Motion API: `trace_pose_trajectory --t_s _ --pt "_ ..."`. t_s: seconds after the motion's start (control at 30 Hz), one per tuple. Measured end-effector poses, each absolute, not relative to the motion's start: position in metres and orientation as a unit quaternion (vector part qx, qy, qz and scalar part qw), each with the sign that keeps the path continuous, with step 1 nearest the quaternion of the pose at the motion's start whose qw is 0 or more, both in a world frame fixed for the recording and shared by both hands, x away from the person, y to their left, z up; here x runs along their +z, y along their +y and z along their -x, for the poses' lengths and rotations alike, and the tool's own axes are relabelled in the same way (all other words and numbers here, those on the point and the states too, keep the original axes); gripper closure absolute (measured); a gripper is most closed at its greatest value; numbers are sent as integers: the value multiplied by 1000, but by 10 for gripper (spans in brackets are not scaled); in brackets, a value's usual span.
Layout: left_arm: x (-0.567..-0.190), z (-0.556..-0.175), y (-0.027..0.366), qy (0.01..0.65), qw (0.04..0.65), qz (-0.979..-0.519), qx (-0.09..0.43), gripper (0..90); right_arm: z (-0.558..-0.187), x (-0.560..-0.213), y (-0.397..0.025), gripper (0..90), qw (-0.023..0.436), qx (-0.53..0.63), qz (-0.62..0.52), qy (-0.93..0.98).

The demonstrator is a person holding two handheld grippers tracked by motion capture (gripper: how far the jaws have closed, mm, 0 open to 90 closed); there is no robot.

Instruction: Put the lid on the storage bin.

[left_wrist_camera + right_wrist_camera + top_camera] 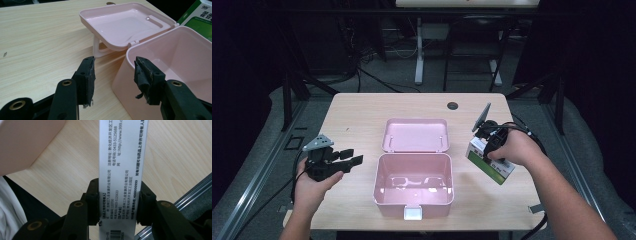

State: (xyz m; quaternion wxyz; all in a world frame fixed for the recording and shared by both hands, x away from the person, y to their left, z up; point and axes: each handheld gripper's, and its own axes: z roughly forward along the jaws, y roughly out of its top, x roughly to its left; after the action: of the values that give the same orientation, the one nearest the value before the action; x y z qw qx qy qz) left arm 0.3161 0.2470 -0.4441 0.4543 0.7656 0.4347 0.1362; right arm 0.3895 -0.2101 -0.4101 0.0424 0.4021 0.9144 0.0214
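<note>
Gripping the green-and-white medicine carton (490,161) with your right tongs (490,141), you are holding it at about three o'clock from the pink box (414,186), just beside that box's right wall and apart from it. In the right gripper view the two black jaws are pressing flat against the carton's (120,170) opposite sides, closed as far as its white printed face allows, with the carton standing up between them and the desk (175,157) lying beyond it. From above, the carton is sitting tilted, its lower corner pointing toward five o'clock; you cannot tell whether that corner is touching the desk (357,115).

Your left tongs (347,157) are hovering at nine o'clock from the pink box, jaws spread wide and holding nothing. In the left gripper view, your left tongs (114,75) are pointing at the box's near corner: the pink box (175,60) is rising just past the right-hand jaw, while the left-hand jaw is standing over bare desk (37,37).

The pink box is sitting open in the middle of the desk, its inside showing bare, with a white latch (413,213) at six o'clock. Its lid (416,135) is lying back at twelve o'clock, hollow side up, hinged to the rear rim. In the left gripper view the lid (125,22) is propped on a pale handle (98,48), and a corner of the carton (200,17) is showing beyond the box at two o'clock.
</note>
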Motion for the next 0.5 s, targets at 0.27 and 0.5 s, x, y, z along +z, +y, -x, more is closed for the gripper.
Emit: trace_pose_trajectory --t_s 0.27,0.5 --pt "-444 -316 248 437 454 -765 136 506 -385 -402 -203 613 42 20 -383 923" --pt "-445 -316 248 437 455 -764 134 506 -380 -390 -196 613 47 23 -364 930"
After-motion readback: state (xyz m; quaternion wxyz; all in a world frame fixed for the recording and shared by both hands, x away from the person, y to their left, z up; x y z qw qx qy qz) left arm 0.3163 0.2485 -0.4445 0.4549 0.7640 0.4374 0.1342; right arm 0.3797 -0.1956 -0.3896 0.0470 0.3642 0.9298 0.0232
